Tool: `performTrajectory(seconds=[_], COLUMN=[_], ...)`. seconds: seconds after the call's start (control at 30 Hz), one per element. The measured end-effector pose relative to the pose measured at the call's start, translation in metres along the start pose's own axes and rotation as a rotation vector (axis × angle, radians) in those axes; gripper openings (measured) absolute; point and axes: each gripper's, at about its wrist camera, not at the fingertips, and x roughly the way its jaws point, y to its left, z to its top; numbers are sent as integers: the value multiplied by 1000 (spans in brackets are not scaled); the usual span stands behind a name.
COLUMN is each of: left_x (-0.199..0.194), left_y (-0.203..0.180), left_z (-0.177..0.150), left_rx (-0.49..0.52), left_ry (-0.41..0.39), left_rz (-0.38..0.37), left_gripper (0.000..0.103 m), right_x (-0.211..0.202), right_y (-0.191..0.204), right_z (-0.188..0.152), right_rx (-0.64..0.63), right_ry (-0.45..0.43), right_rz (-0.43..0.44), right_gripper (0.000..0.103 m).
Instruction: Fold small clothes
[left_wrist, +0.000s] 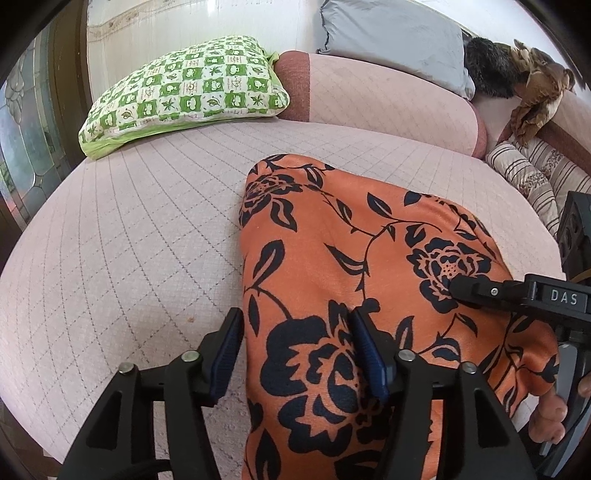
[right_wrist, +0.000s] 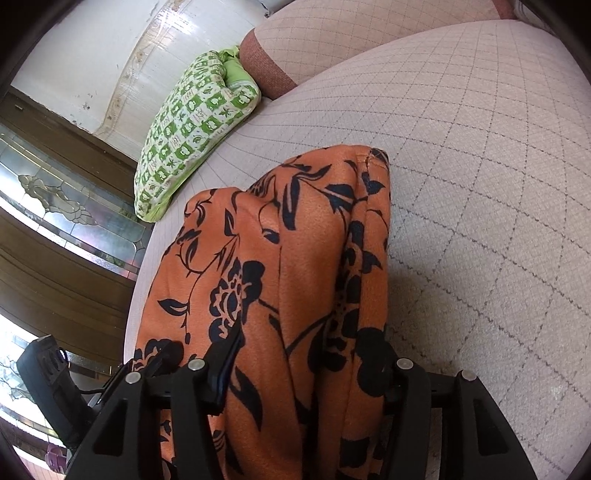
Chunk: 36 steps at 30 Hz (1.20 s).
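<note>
An orange garment with a black flower print (left_wrist: 354, 280) lies on the pale quilted sofa seat (left_wrist: 140, 229). My left gripper (left_wrist: 295, 332) is open; its jaws straddle the garment's near left edge, with cloth between them. My right gripper (right_wrist: 299, 354) is also open, wide, with the garment (right_wrist: 288, 258) bunched between its fingers; the right finger is partly hidden by the cloth. In the left wrist view one finger of the right gripper (left_wrist: 480, 290) rests on the garment from the right. The garment's far end lies doubled, with a stitched hem (right_wrist: 373, 155) showing.
A green and white checked pillow (left_wrist: 184, 92) lies at the seat's back left, and shows in the right wrist view (right_wrist: 192, 122). A grey pillow (left_wrist: 395, 40), a dark furry item (left_wrist: 491, 70) and striped cloth (left_wrist: 535, 173) are at the back right. A glass door (right_wrist: 55, 206) stands left.
</note>
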Motion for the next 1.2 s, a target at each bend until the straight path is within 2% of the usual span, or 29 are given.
performTrajectory(seconds=[0.87,1.2], left_x=[13,28], left_y=[5,25], left_z=[-1,1], left_rx=[-9,-130], left_ry=[33,100], left_rz=[13,-61], left_gripper=[78,93], right_x=[0,3], right_y=[1,-2], right_z=[-4,2], right_rx=[-45,-25], right_ry=[-15,21], right_rz=[-4,19], right_gripper=[61,65])
